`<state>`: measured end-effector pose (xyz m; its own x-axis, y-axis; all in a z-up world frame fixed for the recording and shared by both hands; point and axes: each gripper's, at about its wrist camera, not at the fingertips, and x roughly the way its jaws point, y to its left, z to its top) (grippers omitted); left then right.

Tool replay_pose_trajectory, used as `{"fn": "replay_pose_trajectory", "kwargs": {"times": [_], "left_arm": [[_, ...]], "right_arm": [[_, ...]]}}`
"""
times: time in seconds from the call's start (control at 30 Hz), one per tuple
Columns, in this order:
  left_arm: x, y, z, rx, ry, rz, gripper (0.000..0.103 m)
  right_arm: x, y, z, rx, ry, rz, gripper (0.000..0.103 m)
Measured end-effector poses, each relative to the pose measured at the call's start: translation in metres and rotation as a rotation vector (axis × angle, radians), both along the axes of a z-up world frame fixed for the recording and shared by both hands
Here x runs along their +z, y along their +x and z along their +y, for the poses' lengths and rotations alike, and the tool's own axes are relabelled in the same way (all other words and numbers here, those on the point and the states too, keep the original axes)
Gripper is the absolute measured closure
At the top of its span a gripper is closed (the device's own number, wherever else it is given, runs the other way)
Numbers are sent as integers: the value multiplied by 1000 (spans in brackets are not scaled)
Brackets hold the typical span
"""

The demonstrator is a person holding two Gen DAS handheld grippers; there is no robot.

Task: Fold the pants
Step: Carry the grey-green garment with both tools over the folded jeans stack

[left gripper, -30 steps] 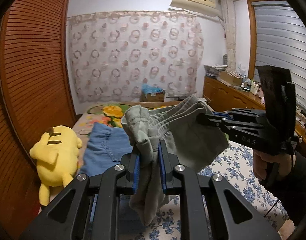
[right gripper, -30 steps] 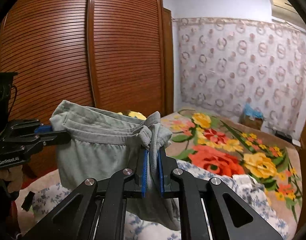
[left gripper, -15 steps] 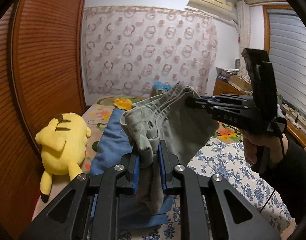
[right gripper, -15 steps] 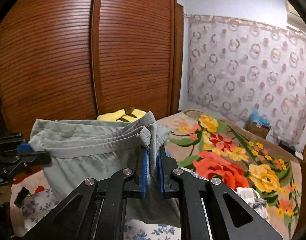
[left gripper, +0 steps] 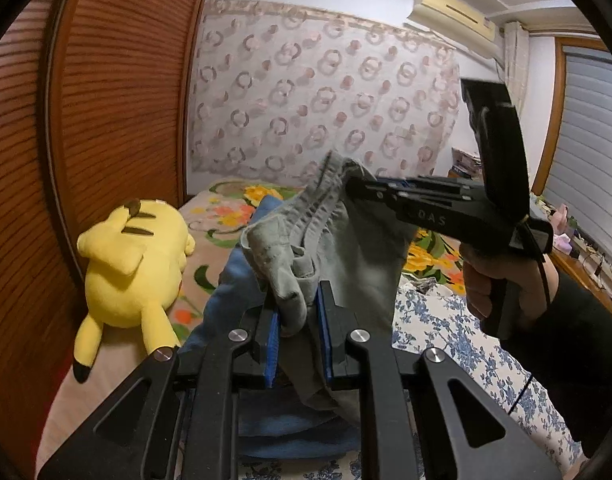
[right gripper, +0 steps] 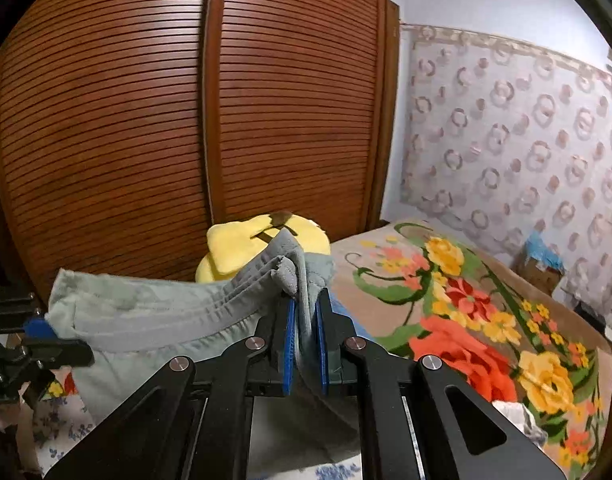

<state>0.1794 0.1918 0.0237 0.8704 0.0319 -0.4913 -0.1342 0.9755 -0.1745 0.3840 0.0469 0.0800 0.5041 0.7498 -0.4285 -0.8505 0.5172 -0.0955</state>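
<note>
Trouble could come at either clamp: the left gripper (left gripper: 298,332) and the right gripper (right gripper: 306,350) each pinch only a bunched corner of the waistband of the soft grey-green cotton pants (left gripper: 346,248), and a jerk or an uneven pull apart may, by this reading, let a thin fold slip from the blue pads. If one side drops, the garment would likely land crumpled on the blue denim jeans (left gripper: 233,292) spread beneath, or drag against the yellow plush toy (left gripper: 133,256) lying beside them near the slatted wooden wardrobe (right gripper: 145,120). Both sets of jaws are clamped tight on the fabric. The pants hang in the air above the bed with its flowered sheet (left gripper: 458,332), their waistband stretched between the two tools, seams ribbed and puckered, the legs falling limp below and out of sight.
</note>
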Motion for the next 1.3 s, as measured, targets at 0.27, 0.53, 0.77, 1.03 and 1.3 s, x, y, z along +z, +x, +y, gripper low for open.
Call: {"fn": "replay_pose_trajectory", "kwargs": {"times": [0.27, 0.53, 0.77, 1.03, 1.3], "left_arm": [[-10, -5, 7, 42, -20, 31, 85], [-30, -5, 10, 91, -23, 96, 85], [-35, -6, 15, 101, -22, 115, 83], [-34, -2, 15, 101, -8, 113, 83], [-38, -9, 16, 116, 0, 122, 53]], "right_arm": [[-9, 18, 26, 61, -26, 6, 93], [-22, 30, 42, 87, -76, 38, 93], [-14, 44, 44, 103, -81, 96, 89], [-8, 45, 43, 119, -76, 102, 87], [-15, 58, 67, 106, -136, 161, 67]]}}
